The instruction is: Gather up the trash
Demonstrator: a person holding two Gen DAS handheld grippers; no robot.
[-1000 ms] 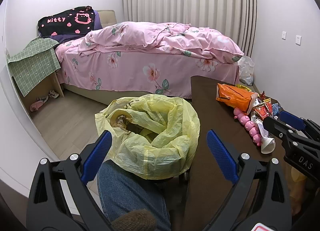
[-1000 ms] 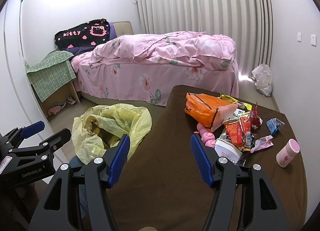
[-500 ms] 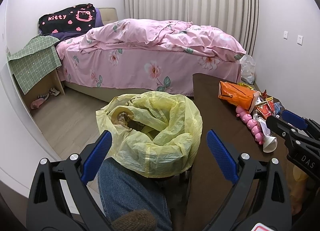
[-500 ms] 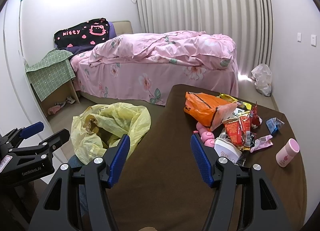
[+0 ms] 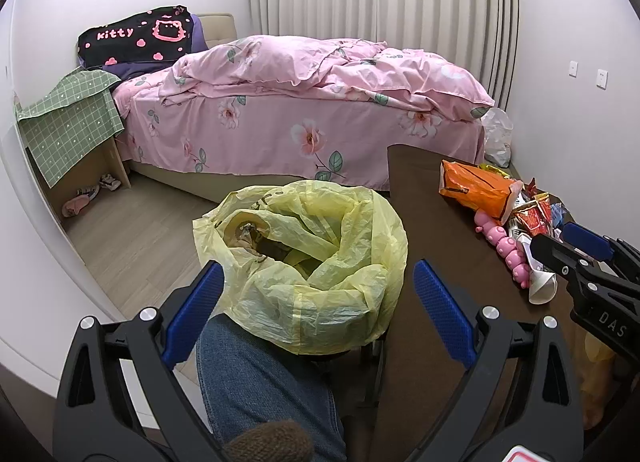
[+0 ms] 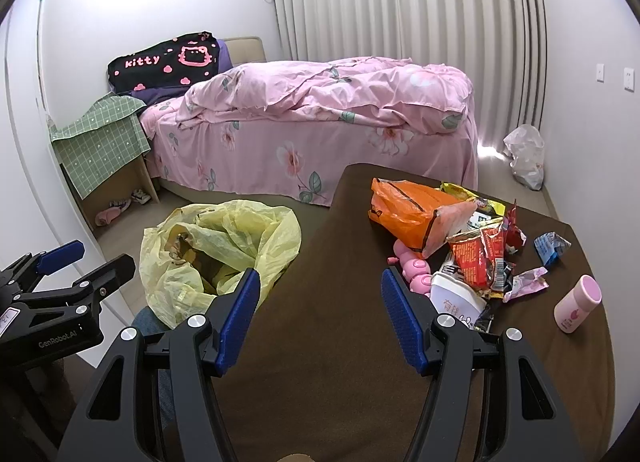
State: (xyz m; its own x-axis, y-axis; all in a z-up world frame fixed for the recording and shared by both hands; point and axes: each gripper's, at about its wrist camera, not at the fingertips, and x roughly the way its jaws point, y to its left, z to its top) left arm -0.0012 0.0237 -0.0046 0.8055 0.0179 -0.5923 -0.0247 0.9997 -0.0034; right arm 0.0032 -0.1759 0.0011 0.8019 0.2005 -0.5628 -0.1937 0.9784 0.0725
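A yellow trash bag (image 5: 312,258) stands open beside the brown table (image 6: 320,362), with trash inside; it also shows in the right wrist view (image 6: 216,250). Trash lies on the table: an orange bag (image 6: 408,213), red snack wrappers (image 6: 484,258), a white cup (image 6: 456,298), a blue wrapper (image 6: 552,246), a pink wrapper (image 6: 528,282). My left gripper (image 5: 316,314) is open and empty, just short of the trash bag. My right gripper (image 6: 320,318) is open and empty over the table, left of the trash pile.
A pink toy (image 6: 412,266) and a pink bottle (image 6: 578,304) are on the table too. A pink bed (image 5: 304,101) is behind. A green-covered side table (image 5: 72,125) stands at left. A leg in jeans (image 5: 264,386) is below the bag.
The left wrist view has dipped slightly, so the trash bag sits a little lower and nearer. The right gripper has barely moved. Both stay open.
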